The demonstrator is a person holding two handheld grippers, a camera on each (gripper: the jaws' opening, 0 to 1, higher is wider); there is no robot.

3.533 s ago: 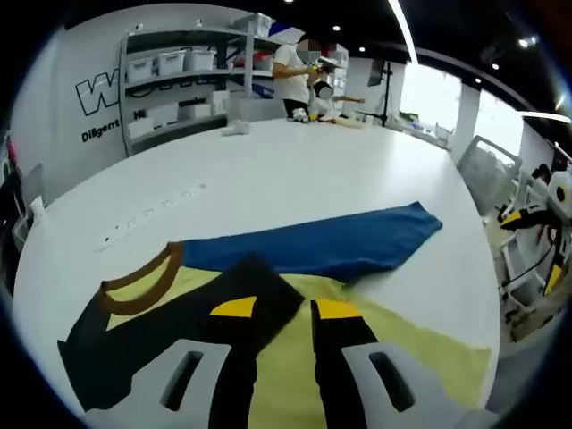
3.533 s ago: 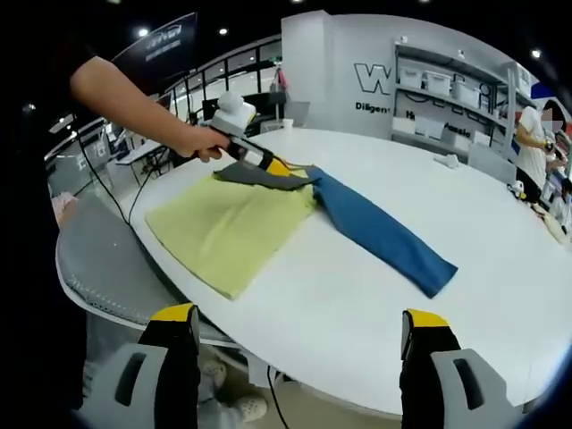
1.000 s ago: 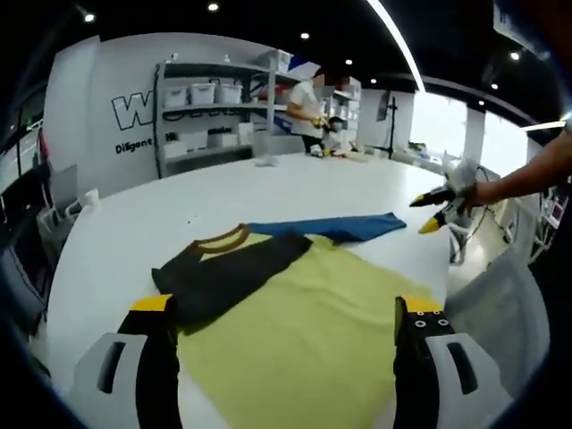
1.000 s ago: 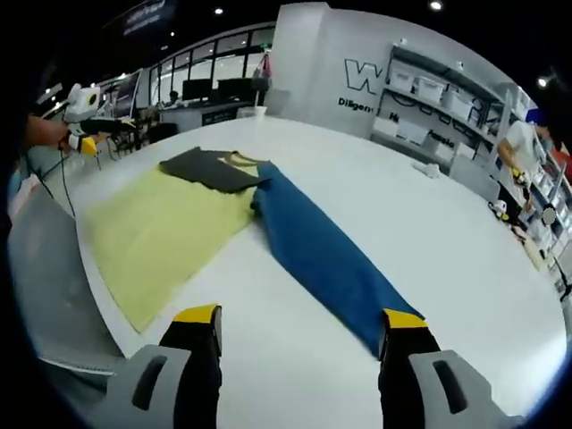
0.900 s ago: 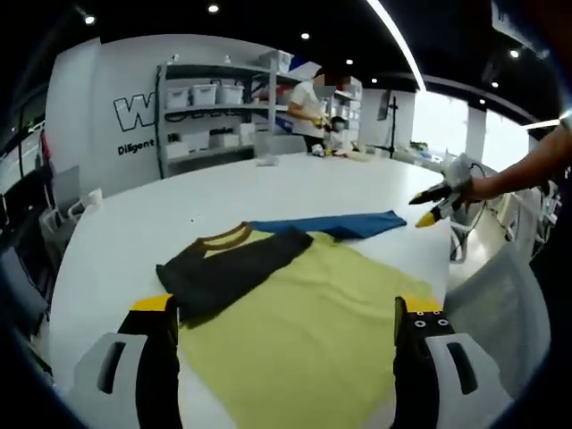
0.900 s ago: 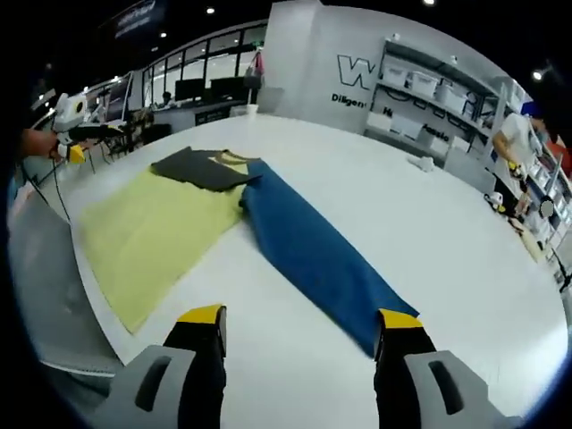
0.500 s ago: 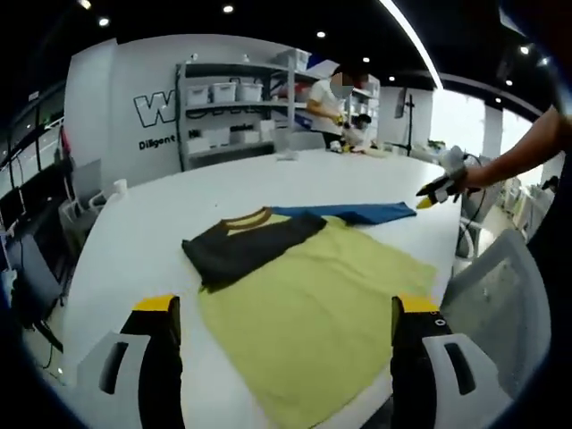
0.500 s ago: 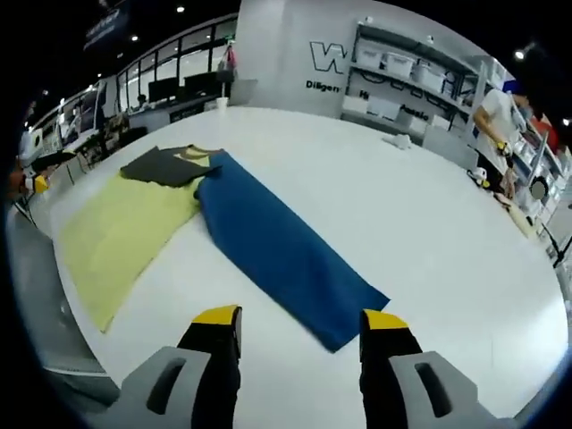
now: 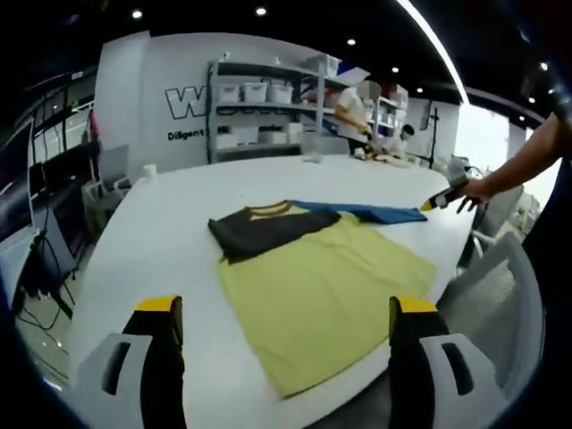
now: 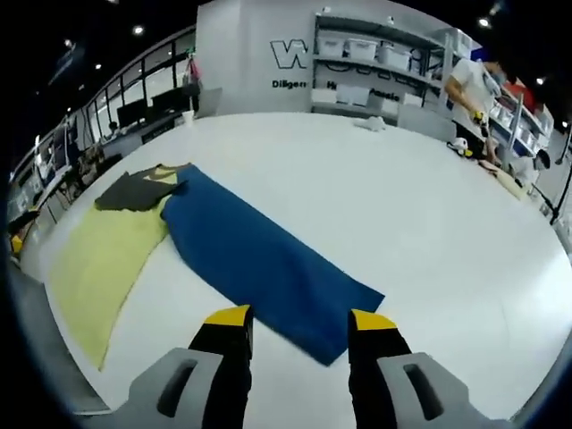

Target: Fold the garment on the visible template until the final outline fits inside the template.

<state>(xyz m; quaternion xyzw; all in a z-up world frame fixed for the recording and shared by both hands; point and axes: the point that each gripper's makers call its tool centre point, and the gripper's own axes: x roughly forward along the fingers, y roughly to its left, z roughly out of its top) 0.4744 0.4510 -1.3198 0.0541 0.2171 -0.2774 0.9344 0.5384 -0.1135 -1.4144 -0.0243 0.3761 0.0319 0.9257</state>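
Observation:
A garment lies flat on the white table (image 9: pixel 170 241). Its yellow-green body (image 9: pixel 326 286) is nearest in the left gripper view. A dark sleeve (image 9: pixel 268 228) is folded across its collar end, and a blue sleeve (image 9: pixel 375 213) stretches out sideways. My left gripper (image 9: pixel 286 313) is wide open, back from the garment's near edge. In the right gripper view the blue sleeve (image 10: pixel 259 255) runs from the yellow-green body (image 10: pixel 98 259) and the dark sleeve (image 10: pixel 134 189) toward me. My right gripper (image 10: pixel 299 320) is open, its fingertips either side of the sleeve's free end. A hand holds the right gripper (image 9: pixel 438 201) at that end.
Shelves with white bins (image 9: pixel 259 116) stand behind the table, and a person (image 10: pixel 469 85) works at its far side. A small white object (image 10: pixel 371 123) lies on the far tabletop. A grey chair (image 9: pixel 500 295) sits against the near table edge.
My left gripper has let go of the dark sleeve, opened wide and drawn back. My right gripper has come up to the blue sleeve's free end, its jaws narrower than before.

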